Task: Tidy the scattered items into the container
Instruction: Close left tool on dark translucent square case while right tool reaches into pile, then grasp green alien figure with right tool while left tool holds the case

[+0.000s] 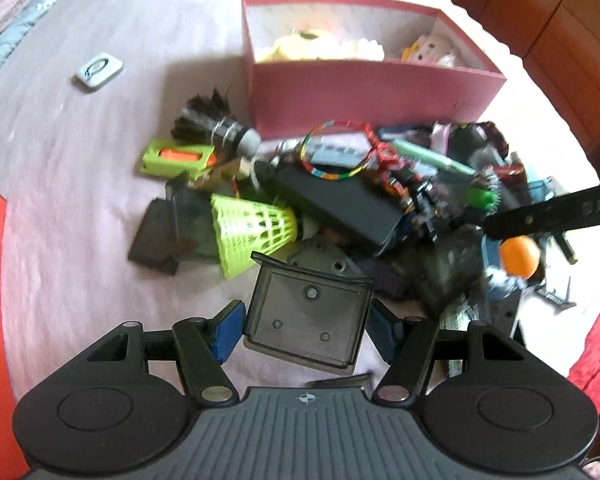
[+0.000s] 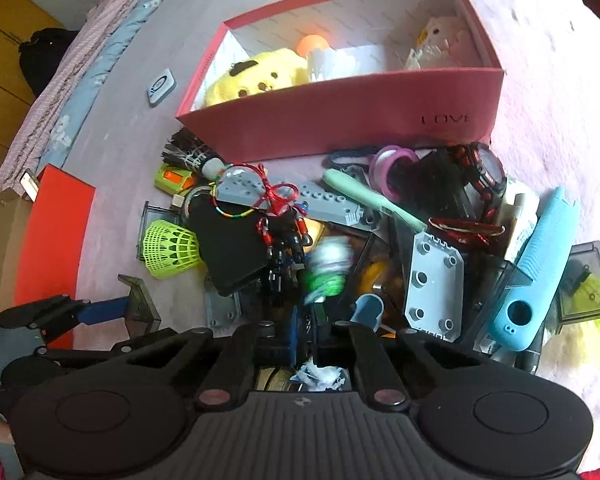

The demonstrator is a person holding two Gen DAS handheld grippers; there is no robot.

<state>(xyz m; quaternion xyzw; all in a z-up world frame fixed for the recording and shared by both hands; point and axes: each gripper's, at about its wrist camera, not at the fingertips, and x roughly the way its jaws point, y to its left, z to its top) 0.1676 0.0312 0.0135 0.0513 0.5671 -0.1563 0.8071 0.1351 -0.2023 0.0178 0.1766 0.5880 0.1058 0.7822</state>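
Left gripper clamped on a smoky clear tray, blue pads against its two short sides; tray lifted off the bedspread, tilted, open face toward the camera. Likely light, rigid, thin-walled plastic: slick faces, so the side-wall pinch suits it, though squeezing hard could crack or pop it loose.

Right gripper nearly closed, fingers close together; a blurred green-and-white piece sits just ahead of the tips, and whether it is pinched cannot be told. White fluff shows at the gripper's base.

Beyond both: the pile. Lime shuttlecock, featherlight, crushable skirt, better taken at the cork. Black case, flat and stiff, edge hold. Blue sleeve, probably soft rubbery, grippy. Grey brick plate, hard, smooth.

Pink box stands just behind the pile, open, already holding a yellow plush and a few other bits. Much of the pile is not yet in.
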